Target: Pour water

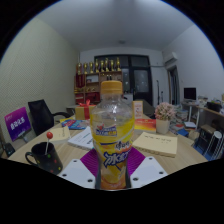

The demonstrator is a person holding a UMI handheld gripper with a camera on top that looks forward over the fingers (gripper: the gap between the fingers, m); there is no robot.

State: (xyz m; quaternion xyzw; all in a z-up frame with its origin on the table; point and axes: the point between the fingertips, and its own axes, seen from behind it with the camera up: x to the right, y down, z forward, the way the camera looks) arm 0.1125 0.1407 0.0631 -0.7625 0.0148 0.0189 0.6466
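Note:
A plastic bottle (112, 130) of yellow-orange drink with an orange cap and a yellow label stands upright between my two fingers, filling the middle of the gripper view. My gripper (112, 168) is shut on the bottle's lower part, with the purple pads (92, 160) pressed against its sides. The bottle's base is hidden behind the fingers. A black mug (45, 156) with a red-tipped stick in it stands on the wooden table (170, 157), to the left of the bottle.
Papers (82, 139) and a book (155, 143) lie on the table behind the bottle. A monitor (17, 123) and a black office chair (41, 115) stand at the left. A shelf with trophies (98, 70) and desks with chairs are at the back.

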